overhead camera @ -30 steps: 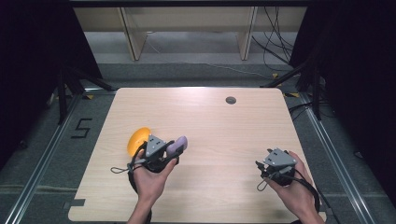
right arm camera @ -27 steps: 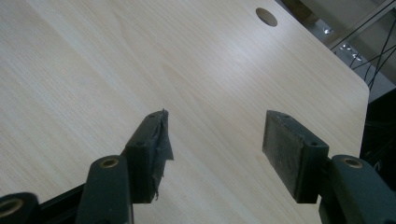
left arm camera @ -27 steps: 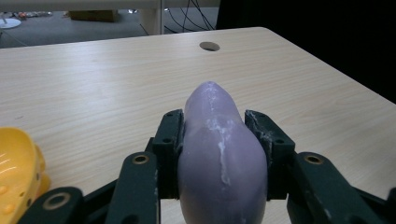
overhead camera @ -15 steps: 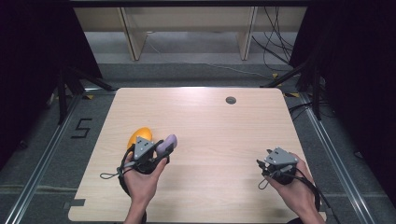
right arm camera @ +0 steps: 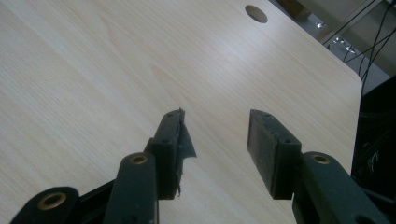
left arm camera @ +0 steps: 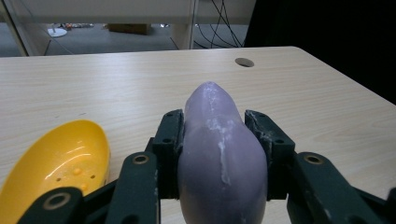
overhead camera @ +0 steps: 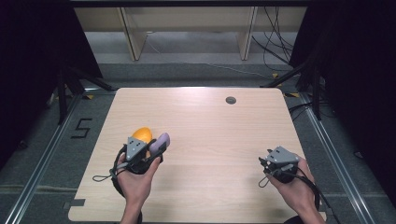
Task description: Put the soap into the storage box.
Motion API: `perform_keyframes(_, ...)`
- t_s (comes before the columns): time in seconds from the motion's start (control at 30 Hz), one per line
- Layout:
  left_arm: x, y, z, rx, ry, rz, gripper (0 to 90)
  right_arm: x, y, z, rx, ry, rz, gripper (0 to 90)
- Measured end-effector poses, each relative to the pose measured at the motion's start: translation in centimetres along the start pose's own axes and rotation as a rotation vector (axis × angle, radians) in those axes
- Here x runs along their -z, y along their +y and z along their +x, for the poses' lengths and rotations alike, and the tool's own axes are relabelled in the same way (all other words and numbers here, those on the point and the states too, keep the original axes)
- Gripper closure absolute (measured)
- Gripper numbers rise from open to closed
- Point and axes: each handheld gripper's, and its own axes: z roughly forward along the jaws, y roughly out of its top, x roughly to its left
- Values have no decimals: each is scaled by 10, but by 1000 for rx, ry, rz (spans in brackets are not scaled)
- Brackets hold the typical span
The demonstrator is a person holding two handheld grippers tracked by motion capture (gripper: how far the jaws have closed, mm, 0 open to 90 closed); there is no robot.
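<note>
A pale purple egg-shaped object (left arm camera: pixel 219 154) sits clamped between the jaws of my left gripper (left arm camera: pixel 212 135), its tip sticking out past the pads. In the high view the same purple object (overhead camera: pixel 161 141) pokes out of the left gripper (overhead camera: pixel 156 148) at the table's left front. A yellow bowl-like shell (left arm camera: pixel 58 161) lies on the wood just left of that gripper, hollow side up; from above the yellow shell (overhead camera: pixel 142 135) is partly hidden behind the gripper. My right gripper (right arm camera: pixel 217 135) is open over bare wood, with nothing between its pads, at the right front of the table (overhead camera: pixel 269 164).
The light wooden table (overhead camera: pixel 210 126) has a round cable hole (overhead camera: pixel 230 100) near its far edge. Beyond it stand shelf legs and loose cables on grey floor. Dark curtains flank both sides.
My left gripper, holding the purple object, has drifted left and slightly toward the person, closing on the yellow shell. The right gripper has barely moved.
</note>
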Motion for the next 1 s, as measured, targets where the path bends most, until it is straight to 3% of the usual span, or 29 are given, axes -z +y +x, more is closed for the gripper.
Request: perform_keyframes(1.0, 7, 8, 24, 34, 120, -64, 585, 0, -1, -3, -12, -22, -3, 549)
